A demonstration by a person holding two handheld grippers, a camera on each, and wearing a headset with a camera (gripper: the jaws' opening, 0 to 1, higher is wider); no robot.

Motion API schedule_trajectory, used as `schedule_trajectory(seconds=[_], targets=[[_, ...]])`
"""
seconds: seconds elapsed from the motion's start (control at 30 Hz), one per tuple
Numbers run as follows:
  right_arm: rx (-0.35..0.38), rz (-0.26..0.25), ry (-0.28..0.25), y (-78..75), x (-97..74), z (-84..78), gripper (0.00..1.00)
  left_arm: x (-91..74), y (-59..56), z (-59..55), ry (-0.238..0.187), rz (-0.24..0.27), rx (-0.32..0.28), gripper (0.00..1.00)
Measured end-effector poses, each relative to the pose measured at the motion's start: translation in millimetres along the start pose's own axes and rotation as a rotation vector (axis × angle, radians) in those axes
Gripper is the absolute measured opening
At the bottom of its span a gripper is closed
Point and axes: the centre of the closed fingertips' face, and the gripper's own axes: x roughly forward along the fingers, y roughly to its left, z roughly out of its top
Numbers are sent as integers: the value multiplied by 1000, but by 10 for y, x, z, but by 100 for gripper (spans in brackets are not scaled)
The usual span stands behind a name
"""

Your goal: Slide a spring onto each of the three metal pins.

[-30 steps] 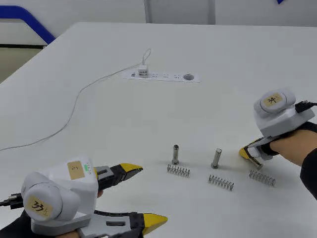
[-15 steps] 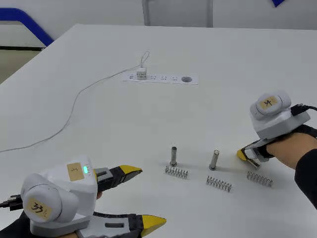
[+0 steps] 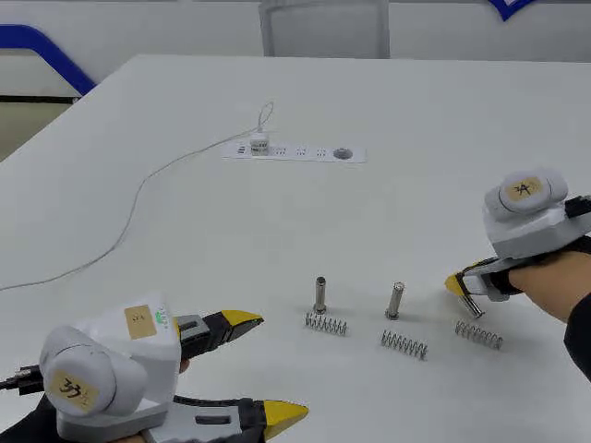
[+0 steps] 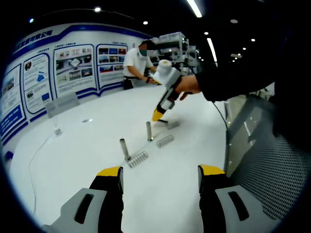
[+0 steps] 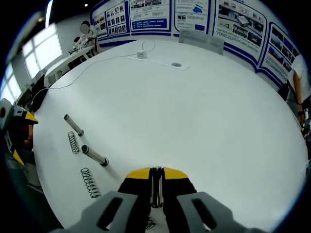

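Two pins (image 3: 320,294) (image 3: 395,300) stand on the table (image 3: 416,212), springs (image 3: 326,324) (image 3: 404,344) beside them; right claw (image 3: 455,284) clamps a third pin (image 5: 155,187). Left claw (image 3: 268,365) gapes wide by the near edge.

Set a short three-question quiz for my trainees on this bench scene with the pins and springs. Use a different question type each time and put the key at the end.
1. True or false: one of the three springs already sits on an upright pin.
2. What is the right gripper shut on? A) a spring B) a metal pin C) the white cable
3. Fill in: the left gripper has its jaws ____ and holds nothing.
Key: 1 false, all three lie flat on the table; 2 B; 3 open.
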Motion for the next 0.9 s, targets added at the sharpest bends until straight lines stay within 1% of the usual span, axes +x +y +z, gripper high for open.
schedule_trajectory(seconds=[0.27, 0.63, 0.77, 0.9], targets=[[3, -3, -22, 15, -111, 1, 9, 6, -20, 7, 3, -6, 8, 63], [0, -8, -41, 46, -198, -22, 9, 2, -25, 9, 4, -7, 12, 64], [-1, -10, -48, 47, -226, -26, 9, 5, -21, 9, 4, -8, 14, 64], [-3, -11, -56, 53, -246, -24, 9, -1, 10, -15, 4, -9, 15, 64]])
